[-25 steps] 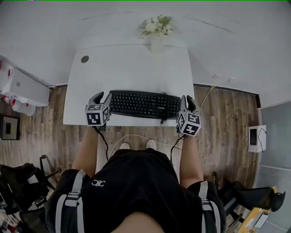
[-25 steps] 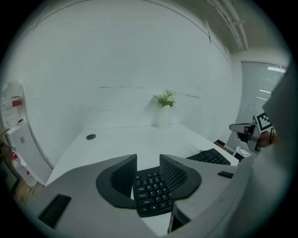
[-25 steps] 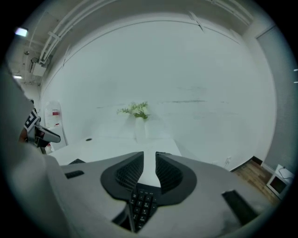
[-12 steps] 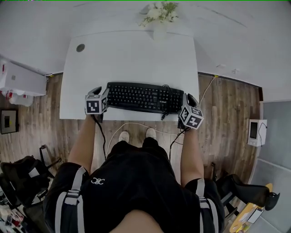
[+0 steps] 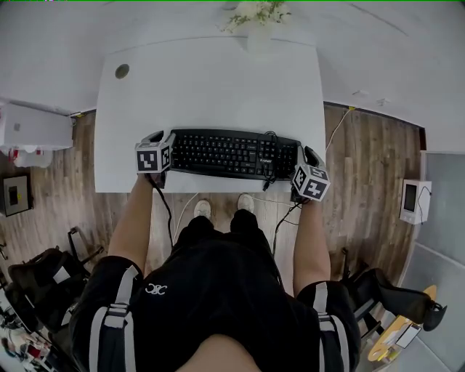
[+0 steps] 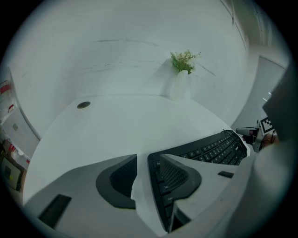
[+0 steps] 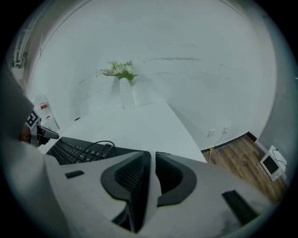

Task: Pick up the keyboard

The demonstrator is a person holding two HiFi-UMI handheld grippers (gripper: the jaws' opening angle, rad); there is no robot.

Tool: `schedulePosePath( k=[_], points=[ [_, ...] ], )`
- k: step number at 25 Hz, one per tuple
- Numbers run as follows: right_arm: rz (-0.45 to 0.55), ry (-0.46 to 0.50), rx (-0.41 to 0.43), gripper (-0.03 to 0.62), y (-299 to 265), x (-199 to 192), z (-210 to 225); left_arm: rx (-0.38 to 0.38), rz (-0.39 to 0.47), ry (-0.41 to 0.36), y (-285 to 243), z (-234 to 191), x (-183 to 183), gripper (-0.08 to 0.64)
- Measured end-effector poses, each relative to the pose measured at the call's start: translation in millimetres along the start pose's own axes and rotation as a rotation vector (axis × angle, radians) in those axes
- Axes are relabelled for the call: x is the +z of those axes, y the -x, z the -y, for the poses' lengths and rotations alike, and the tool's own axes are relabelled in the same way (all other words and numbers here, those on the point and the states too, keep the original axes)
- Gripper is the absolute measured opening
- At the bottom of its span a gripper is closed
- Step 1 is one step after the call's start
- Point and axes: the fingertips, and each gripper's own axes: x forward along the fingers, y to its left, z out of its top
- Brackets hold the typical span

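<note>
While both grippers stand at the ends of the keyboard (image 5: 232, 154), we judge the approach to be all but complete and the grasp not yet made. The keyboard lies flat on the white table (image 5: 211, 80), close along its near edge, with the left gripper (image 5: 160, 136) at its left end and the right gripper (image 5: 306, 152) at its right end. The left gripper view shows those jaws apart, the keyboard's left end just inside the gap beside one jaw, with no pad pressing on it. The right gripper view shows its jaws likewise parted, a dark strip of the keyboard's right end in the gap, and we see no squeeze there. The next move, in our judgement, calls for seating each end fully between the pads, closing both together and lifting level. The bundled cable (image 5: 270, 171) lies over the keys near the right end and runs off the near edge, so it could snag. Beyond the keyboard the tabletop offers open room up to the vase of flowers (image 5: 258, 22) at the far edge, and a grommet hole (image 5: 122, 71) sits well apart.
</note>
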Motion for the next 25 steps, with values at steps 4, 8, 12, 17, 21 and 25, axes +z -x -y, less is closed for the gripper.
schedulePosePath(
  k=[4, 8, 12, 17, 21, 25],
  points=[
    [-0.042, 0.003, 0.024, 0.084, -9.4, -6.0, -2.4, -0.014, -0.034, 0.001, -11.4, -2.1, -2.1, 0.169],
    [-0.053, -0.022, 0.070, 0.072, -13.1, -6.7, -4.8, -0.091, -0.056, 0.060, -16.1, -1.3, -6.3, 0.144],
    [-0.083, -0.100, 0.152, 0.072, -15.1, -9.2, -5.8, -0.175, -0.057, 0.151, -19.3, -3.0, -9.4, 0.144],
    [-0.138, -0.256, 0.288, 0.100, -18.1, -11.3, -5.2, -0.343, -0.081, 0.350, -25.4, -3.1, -15.8, 0.144],
    [-0.182, -0.390, 0.384, 0.121, -18.3, -12.3, -5.2, -0.438, -0.154, 0.348, -26.4, 1.6, -15.5, 0.137],
    [-0.231, -0.424, 0.460, 0.094, -19.3, -12.0, -10.6, -0.512, -0.234, 0.330, -28.0, 8.5, -15.4, 0.091]
  ],
)
